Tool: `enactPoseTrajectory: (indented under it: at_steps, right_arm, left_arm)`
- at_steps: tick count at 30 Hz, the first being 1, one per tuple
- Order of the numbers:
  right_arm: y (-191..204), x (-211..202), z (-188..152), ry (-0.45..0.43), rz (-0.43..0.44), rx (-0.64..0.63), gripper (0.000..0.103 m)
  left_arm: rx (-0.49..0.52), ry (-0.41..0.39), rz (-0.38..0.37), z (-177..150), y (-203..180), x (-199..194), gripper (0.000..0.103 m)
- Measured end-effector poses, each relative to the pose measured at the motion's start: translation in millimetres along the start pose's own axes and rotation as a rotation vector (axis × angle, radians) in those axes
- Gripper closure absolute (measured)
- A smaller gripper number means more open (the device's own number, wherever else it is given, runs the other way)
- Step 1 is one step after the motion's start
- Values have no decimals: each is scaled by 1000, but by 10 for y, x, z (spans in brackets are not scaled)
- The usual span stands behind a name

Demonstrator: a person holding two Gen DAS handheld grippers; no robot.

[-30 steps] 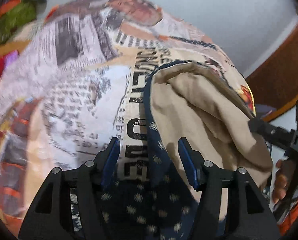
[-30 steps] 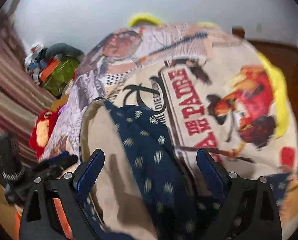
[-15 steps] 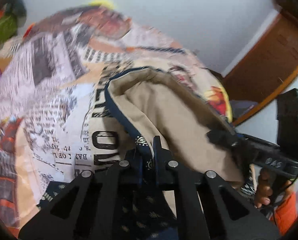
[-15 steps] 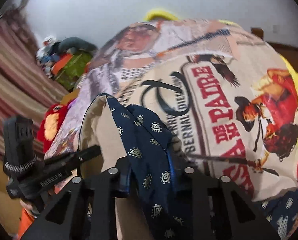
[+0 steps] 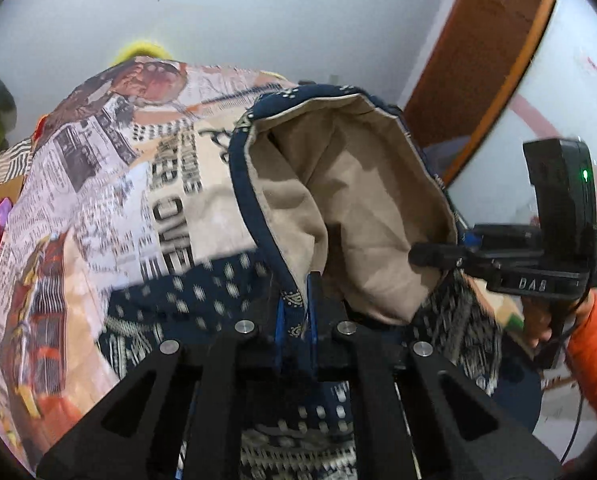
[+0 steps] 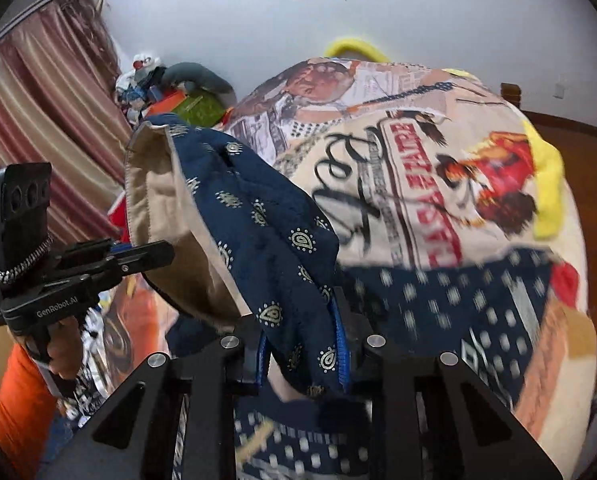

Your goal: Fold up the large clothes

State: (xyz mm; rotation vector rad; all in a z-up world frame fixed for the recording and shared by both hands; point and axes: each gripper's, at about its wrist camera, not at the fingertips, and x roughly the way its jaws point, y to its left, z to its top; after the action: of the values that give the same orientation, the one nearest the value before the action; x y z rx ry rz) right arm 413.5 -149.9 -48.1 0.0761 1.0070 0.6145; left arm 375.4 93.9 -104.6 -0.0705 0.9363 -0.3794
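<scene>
The left gripper (image 5: 296,312) is clamped thin on the navy garment (image 5: 350,200) hem; the right gripper (image 6: 302,344), fingers (image 6: 340,344) nearly closed, pinches a thicker bunch. The garment hangs lifted between them over the bed (image 6: 438,200), toward twelve o'clock. A risk — the thin hem could slip free, or the dangling cloth could drag and crease.

Your left gripper (image 5: 296,316) and right gripper (image 6: 303,346) now clamped on the navy garment (image 6: 258,216), its edge lifted off the printed bedspread (image 5: 98,200) — tan lining ballooning open
</scene>
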Motion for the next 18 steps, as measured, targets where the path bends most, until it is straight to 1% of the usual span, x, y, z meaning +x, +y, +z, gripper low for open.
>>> enactPoseTrajectory:
  at_steps: [5,7,11,14,16,18]
  right_arm:
    - [-5,-138,-426,46,-17,35,79]
    - [44,-160,-620,76,-42,14,79]
    - [104,-175,-905,131,-87,-10,79]
    - [66,-204,-1075,164,-99,19,78]
    - [19,-246,-1158,169,-105,43,78]
    - [-23,-297,-1211,171,-110,62,78]
  left_arm:
    - [66,68,33,-449,-181,-13,95]
    - [80,93,45,-607,-216,4,95]
    - [54,144,36,-900,-209,18,91]
    - [42,170,35,-1093,-202,-33,90]
    - [49,186,35,-1184,-203,-91,86]
    - [59,178,43,-1264,-185,-210,77]
